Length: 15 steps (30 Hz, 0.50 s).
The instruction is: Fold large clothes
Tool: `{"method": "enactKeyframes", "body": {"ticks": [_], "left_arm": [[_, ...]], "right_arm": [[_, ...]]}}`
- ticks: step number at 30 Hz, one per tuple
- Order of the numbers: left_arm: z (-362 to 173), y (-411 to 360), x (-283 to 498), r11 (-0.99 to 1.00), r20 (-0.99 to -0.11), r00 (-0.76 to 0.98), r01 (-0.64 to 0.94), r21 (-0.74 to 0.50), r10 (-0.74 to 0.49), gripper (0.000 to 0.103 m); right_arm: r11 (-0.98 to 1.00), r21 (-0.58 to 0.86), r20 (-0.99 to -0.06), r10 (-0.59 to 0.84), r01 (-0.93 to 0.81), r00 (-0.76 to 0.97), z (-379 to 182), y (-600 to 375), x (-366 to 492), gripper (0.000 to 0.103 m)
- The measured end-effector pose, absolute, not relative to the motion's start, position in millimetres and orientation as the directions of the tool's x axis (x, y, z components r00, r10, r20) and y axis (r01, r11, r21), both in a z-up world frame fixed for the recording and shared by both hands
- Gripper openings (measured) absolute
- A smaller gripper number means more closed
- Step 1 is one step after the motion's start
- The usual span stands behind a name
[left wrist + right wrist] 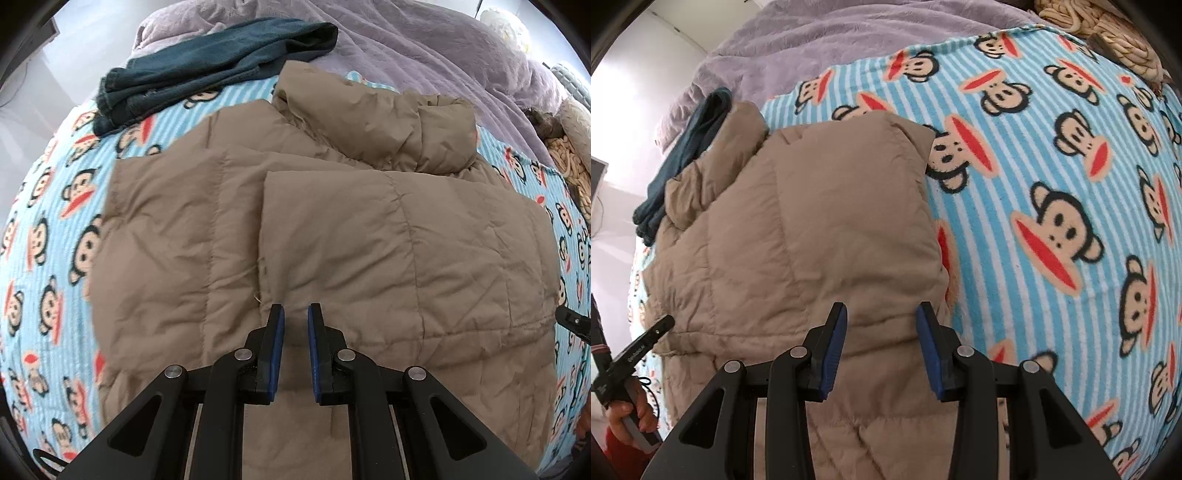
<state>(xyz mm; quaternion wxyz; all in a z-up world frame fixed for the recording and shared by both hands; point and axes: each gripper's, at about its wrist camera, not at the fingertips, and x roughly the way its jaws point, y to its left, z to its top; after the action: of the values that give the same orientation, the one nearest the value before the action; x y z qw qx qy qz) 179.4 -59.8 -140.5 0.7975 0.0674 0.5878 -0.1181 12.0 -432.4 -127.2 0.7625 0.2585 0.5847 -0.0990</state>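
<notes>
A tan quilted puffer jacket (332, 236) lies on the bed with its sides folded in and its hood at the far end. My left gripper (296, 310) hovers over the jacket's near middle, jaws a little apart and empty. The jacket (798, 236) fills the left of the right wrist view. My right gripper (881, 310) is open and empty above the jacket's near right edge. The left gripper (646, 339) shows at the left edge of that view, held in a hand.
A blue striped monkey-print blanket (48, 206) covers the bed (1052, 184). Folded dark teal clothes (207, 70) lie beyond the jacket. A purple plush blanket (424, 48) is at the back. A beige knitted item (1108, 33) lies at the far right.
</notes>
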Motion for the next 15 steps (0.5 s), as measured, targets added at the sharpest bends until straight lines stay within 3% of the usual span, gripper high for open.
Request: {"method": "enactKeyframes", "body": {"ticks": [6, 7, 8, 9, 10, 15], "left_arm": [[-121, -52, 162, 0.965, -0.949, 0.294, 0.259, -0.032, -0.110, 0.014], [-118, -51, 158, 0.966, -0.948, 0.301, 0.258, -0.025, -0.105, 0.027], [-115, -49, 154, 0.966, -0.947, 0.306, 0.257, -0.015, -0.096, 0.050], [-114, -48, 151, 0.967, -0.946, 0.312, 0.253, -0.010, -0.092, 0.094], [-109, -47, 146, 0.969, -0.938, 0.335, 0.247, -0.005, -0.091, 0.103], [-97, -45, 123, 0.966, -0.931, 0.360, 0.255, 0.035, -0.062, 0.103]], "right_arm": [[0.850, 0.292, -0.940, 0.170, 0.437, 0.297, -111, -425, -7, 0.051], [0.851, 0.293, -0.939, 0.171, 0.435, 0.299, -108, -423, -11, 0.053], [0.852, 0.294, -0.939, 0.171, 0.433, 0.299, -106, -422, -13, 0.054], [0.852, 0.295, -0.938, 0.172, 0.432, 0.300, -104, -421, -15, 0.056], [0.852, 0.297, -0.937, 0.174, 0.431, 0.302, -102, -420, -18, 0.058], [0.855, 0.309, -0.932, 0.186, 0.417, 0.311, -92, -408, -32, 0.072]]}}
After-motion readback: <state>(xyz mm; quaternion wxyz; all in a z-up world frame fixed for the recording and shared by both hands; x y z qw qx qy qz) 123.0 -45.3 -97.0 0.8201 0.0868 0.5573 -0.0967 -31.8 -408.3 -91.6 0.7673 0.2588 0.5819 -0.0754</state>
